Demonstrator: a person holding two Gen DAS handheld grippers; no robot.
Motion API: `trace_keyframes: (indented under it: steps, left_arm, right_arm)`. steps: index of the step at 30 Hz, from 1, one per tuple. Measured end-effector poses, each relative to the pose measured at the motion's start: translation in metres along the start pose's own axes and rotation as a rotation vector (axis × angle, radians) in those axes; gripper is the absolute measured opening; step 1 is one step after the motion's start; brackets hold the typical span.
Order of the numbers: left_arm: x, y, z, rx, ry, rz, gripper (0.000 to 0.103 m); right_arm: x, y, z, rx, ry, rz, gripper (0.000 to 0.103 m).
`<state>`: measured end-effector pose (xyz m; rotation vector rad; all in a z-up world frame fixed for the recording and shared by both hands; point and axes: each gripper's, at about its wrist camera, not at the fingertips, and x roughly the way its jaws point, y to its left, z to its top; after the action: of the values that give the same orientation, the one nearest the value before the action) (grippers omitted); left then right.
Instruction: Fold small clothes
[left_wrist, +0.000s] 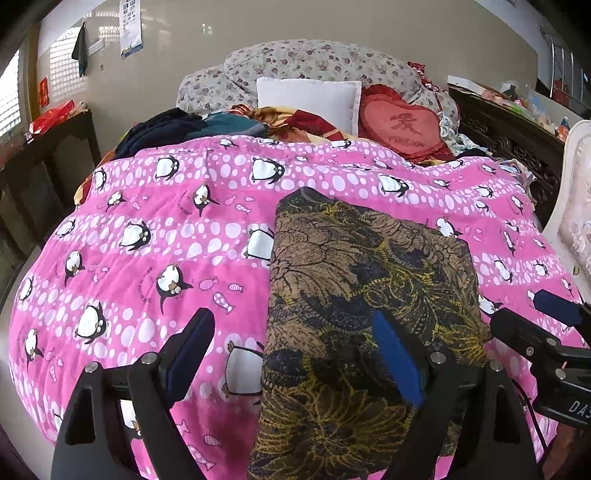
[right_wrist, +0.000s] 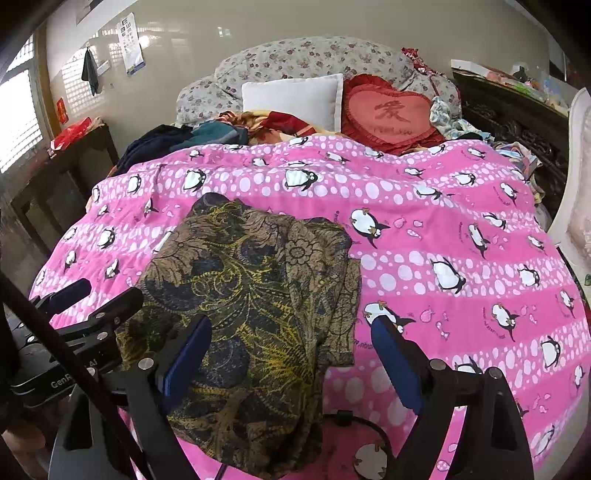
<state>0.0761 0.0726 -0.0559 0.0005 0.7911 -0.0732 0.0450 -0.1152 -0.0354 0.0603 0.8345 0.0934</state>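
Note:
A brown garment with a dark blue and yellow flower print (left_wrist: 354, 295) lies folded lengthwise on the pink penguin quilt (left_wrist: 166, 229); it also shows in the right wrist view (right_wrist: 251, 295). My left gripper (left_wrist: 295, 332) is open and empty, hovering over the garment's near left edge. My right gripper (right_wrist: 291, 343) is open and empty over the garment's near right side, where a sleeve lies (right_wrist: 343, 295). The right gripper shows at the right edge of the left wrist view (left_wrist: 532, 314). The left gripper shows at the left of the right wrist view (right_wrist: 96, 295).
The pink quilt (right_wrist: 443, 240) covers the bed. At the head lie a white pillow (left_wrist: 310, 99), a red heart cushion (left_wrist: 402, 125), floral bedding (left_wrist: 314, 62) and a heap of dark clothes (left_wrist: 166, 129). A dark side table (left_wrist: 48, 166) stands left, a carved dark cabinet (left_wrist: 517, 140) right.

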Motion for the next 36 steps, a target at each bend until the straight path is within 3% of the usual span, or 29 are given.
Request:
trace_keyframes:
  steps: [36]
  left_arm:
    - [0.008, -0.001, -0.004, -0.008, 0.025, 0.001, 0.087]
  right_arm:
    - [0.017, 0.007, -0.003, -0.011, 0.048, 0.027, 0.092]
